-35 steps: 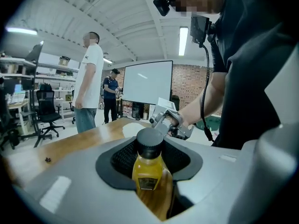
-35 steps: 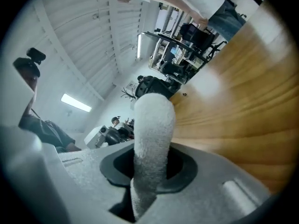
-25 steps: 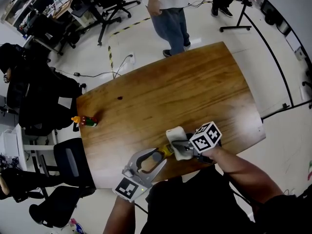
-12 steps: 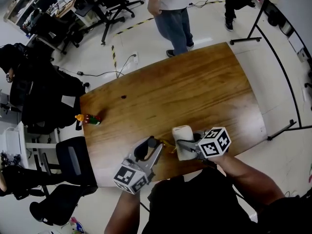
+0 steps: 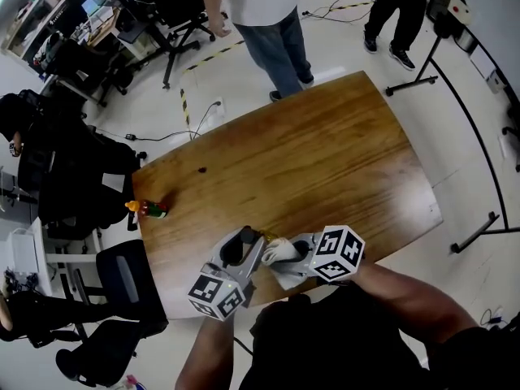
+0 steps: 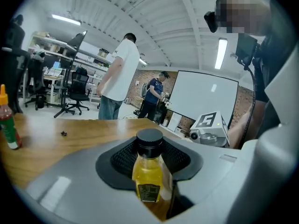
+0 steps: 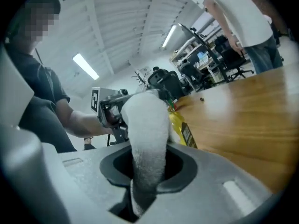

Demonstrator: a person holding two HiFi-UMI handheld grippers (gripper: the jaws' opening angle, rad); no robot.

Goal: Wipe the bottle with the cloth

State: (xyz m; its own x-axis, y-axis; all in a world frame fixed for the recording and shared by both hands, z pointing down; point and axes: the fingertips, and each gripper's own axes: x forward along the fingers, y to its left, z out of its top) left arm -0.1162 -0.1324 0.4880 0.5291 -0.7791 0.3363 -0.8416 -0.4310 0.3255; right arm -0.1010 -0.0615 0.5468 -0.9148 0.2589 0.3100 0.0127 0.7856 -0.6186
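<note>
A small bottle of yellow liquid with a black cap is upright between the jaws of my left gripper, which is shut on it. In the head view the left gripper hangs over the table's near edge, and only a sliver of the bottle shows. My right gripper is shut on a folded white cloth. The cloth rests against the bottle's side, and the bottle shows just behind it in the right gripper view.
The wooden table carries a small red sauce bottle at its left edge and a dark speck. A person stands at the far side. Office chairs crowd the floor to the left.
The right gripper has lifted and carried the cloth left, up against the bottle. The left gripper has rolled and shifted a little with the bottle in it.
</note>
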